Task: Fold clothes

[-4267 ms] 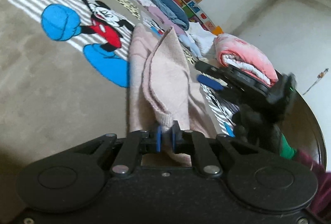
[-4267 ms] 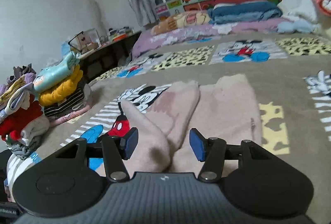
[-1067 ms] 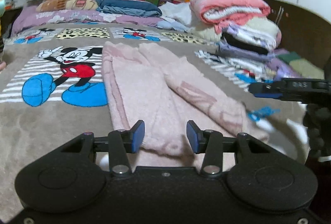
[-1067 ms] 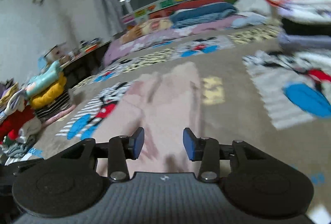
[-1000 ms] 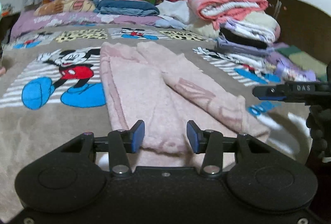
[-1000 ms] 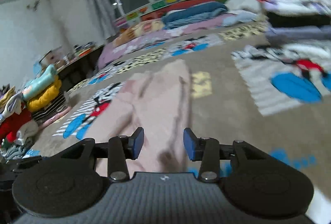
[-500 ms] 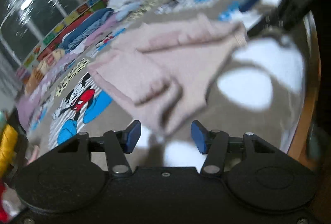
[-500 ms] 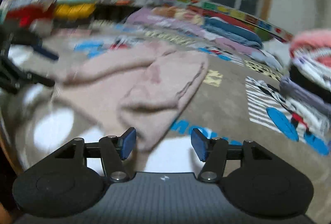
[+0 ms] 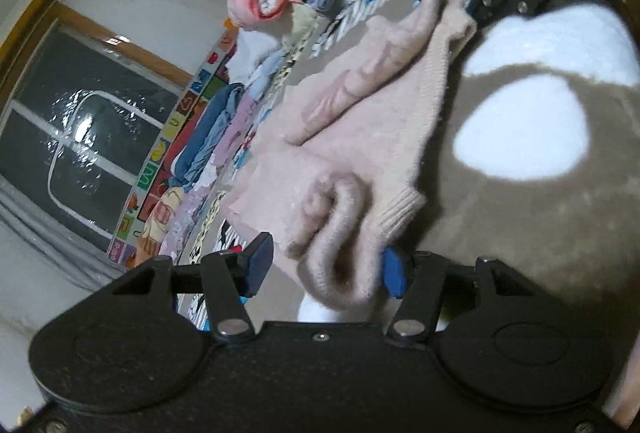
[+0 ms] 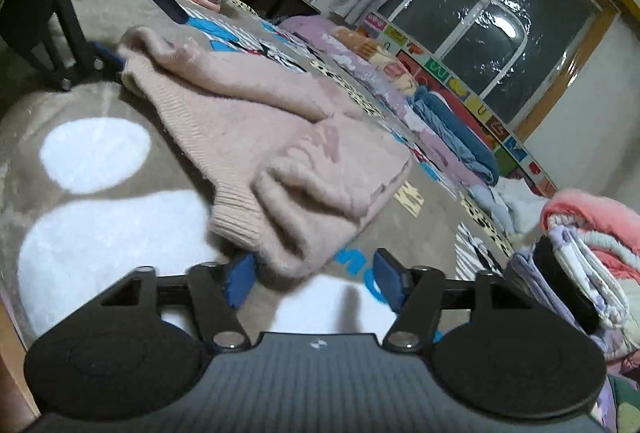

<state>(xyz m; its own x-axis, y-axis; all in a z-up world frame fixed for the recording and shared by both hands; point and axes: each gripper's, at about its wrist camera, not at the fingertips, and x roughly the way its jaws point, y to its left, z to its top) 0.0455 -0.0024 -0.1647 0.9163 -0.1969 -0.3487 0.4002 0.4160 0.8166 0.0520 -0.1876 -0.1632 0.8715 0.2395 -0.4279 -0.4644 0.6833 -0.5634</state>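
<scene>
Pink and fuzzy, the sweater (image 9: 372,137) lay folded on the bed (image 9: 532,233) at mid-frame. Both grippers were spread wide: the left gripper (image 9: 325,265) straddled a bunched corner, the right gripper (image 10: 312,283) the opposite corner.

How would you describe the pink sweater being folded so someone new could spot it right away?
Start at the big tan cartoon-print blanket covering the bed. The pink sweater lies spread near its front edge, between the left tool and the right tool. It is the only loose fuzzy garment with a ribbed hem; the other clothes sit in folded stacks.
</scene>
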